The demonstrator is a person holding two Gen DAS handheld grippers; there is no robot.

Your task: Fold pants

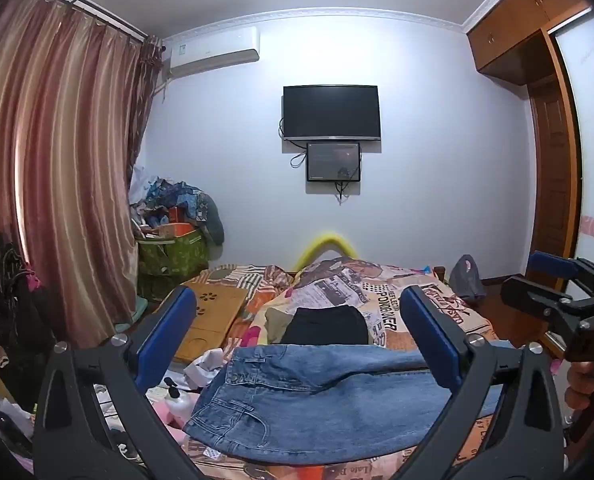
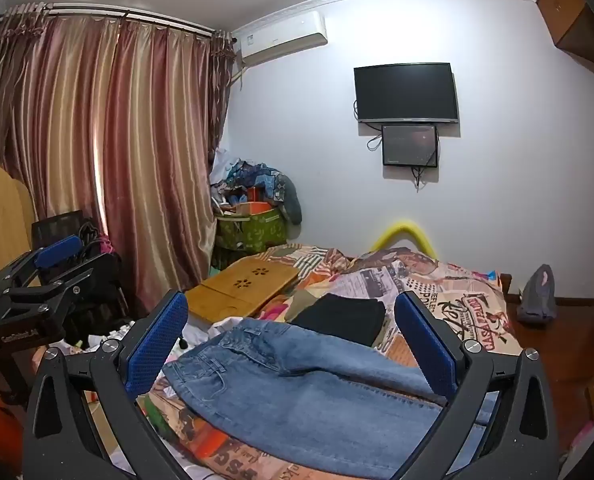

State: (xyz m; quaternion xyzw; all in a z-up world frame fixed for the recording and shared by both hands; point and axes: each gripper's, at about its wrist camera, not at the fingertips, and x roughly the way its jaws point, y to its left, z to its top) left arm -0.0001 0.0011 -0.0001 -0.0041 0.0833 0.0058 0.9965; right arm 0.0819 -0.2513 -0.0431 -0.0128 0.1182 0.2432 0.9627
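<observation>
Blue jeans (image 1: 309,396) lie flat on the patterned bedspread (image 1: 429,312), waistband to the left, legs running right; they also show in the right wrist view (image 2: 309,396). My left gripper (image 1: 297,340) is open and empty, raised above the jeans, blue pads wide apart. My right gripper (image 2: 293,336) is likewise open and empty above the jeans. The right gripper shows at the right edge of the left wrist view (image 1: 553,284); the left gripper shows at the left edge of the right wrist view (image 2: 53,260).
A folded black garment (image 1: 325,326) lies on the bed beyond the jeans. A wooden lap tray (image 1: 213,320) rests at the bed's left. A white pump bottle (image 1: 179,400) and clutter lie left. Curtains (image 1: 57,160), a green bin (image 1: 173,256), wall TV (image 1: 331,112).
</observation>
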